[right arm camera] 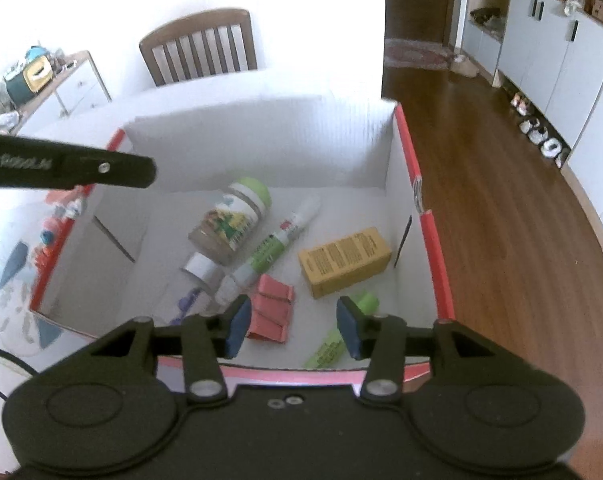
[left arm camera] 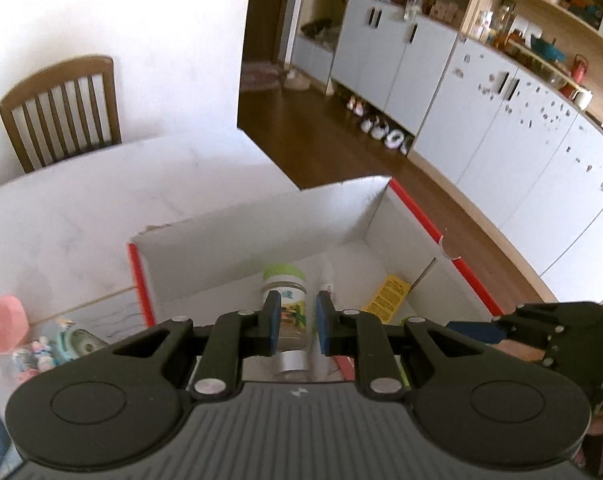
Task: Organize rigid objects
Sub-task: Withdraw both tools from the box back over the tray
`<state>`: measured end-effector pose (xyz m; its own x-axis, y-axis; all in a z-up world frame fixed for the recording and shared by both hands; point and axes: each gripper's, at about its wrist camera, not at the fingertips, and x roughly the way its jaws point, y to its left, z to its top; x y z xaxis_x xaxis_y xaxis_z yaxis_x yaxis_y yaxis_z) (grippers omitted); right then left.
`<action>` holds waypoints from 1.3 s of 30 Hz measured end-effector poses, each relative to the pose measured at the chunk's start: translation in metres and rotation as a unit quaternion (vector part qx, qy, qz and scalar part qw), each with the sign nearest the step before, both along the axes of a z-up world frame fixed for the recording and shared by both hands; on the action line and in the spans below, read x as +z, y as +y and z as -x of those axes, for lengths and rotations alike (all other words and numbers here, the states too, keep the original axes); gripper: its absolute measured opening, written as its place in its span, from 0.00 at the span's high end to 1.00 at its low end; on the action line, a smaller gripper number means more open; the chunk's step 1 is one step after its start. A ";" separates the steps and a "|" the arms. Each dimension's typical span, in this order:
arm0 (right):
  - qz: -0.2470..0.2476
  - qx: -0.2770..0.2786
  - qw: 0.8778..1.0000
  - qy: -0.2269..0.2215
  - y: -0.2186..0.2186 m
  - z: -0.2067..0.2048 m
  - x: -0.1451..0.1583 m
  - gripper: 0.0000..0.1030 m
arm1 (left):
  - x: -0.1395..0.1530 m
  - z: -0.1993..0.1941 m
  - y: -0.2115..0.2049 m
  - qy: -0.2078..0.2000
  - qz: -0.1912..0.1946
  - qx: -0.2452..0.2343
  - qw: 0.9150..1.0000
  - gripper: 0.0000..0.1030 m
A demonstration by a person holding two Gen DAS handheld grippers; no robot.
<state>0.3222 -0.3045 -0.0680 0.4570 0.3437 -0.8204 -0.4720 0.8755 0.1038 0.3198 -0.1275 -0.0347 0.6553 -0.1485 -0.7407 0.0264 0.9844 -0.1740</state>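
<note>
both my wrist cameras looked steeply down from close above the red-edged box [left arm camera: 417, 208], facing the chair [right arm camera: 199, 46]; they shared its inside.

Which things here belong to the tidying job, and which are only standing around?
Part of the job:
white box with red edges
jar with green lid
white and green tube
yellow carton
red clips
green tube
right claw, open above the box

Just lying about:
wooden chair
shoes on the floor
</note>
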 end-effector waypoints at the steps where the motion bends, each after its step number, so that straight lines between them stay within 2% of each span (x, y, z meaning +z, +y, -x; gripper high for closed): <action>1: -0.002 -0.002 1.000 -0.006 0.001 0.003 0.004 0.54 | 0.002 0.004 0.002 -0.005 0.001 0.001 1.000 0.83; 5: -0.011 -0.006 1.000 -0.028 0.004 0.016 0.019 0.47 | 0.008 0.024 0.014 -0.019 0.011 0.002 1.000 0.83; 14: -0.030 -0.015 0.997 -0.069 0.023 0.055 0.048 0.31 | 0.014 0.069 0.049 -0.038 0.001 0.004 0.999 0.83; 21: -0.043 -0.018 0.996 -0.081 0.051 0.080 0.060 0.26 | 0.016 0.101 0.085 -0.053 -0.004 0.017 0.998 0.82; 23: -0.046 -0.016 0.995 -0.083 0.061 0.086 0.061 0.25 | 0.016 0.110 0.096 -0.060 -0.009 0.021 0.998 0.73; 24: -0.048 -0.015 0.995 -0.083 0.066 0.089 0.062 0.24 | 0.017 0.115 0.102 -0.063 -0.010 0.024 0.998 0.64; 25: -0.050 -0.014 0.995 -0.084 0.071 0.093 0.062 0.23 | 0.017 0.119 0.108 -0.068 -0.011 0.029 0.997 0.51; 27: -0.055 -0.009 0.995 -0.086 0.081 0.100 0.064 0.20 | 0.018 0.129 0.120 -0.079 -0.013 0.039 0.996 0.37; 32: -0.067 0.006 0.994 -0.090 0.107 0.114 0.066 0.15 | 0.014 0.144 0.150 -0.081 -0.017 0.050 0.995 0.36; 36: -0.072 0.027 0.992 -0.096 0.131 0.123 0.066 0.08 | 0.006 0.153 0.173 -0.076 -0.018 0.057 0.995 0.28; 39: -0.071 0.041 0.992 -0.100 0.148 0.128 0.064 0.06 | -0.002 0.159 0.190 -0.071 -0.010 0.064 0.995 0.26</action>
<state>0.1942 -0.1564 -0.0045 0.5705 0.4923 -0.6574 -0.5651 0.8161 0.1207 0.1610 0.0624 -0.0369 0.7666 -0.0425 -0.6407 -0.0767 0.9846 -0.1571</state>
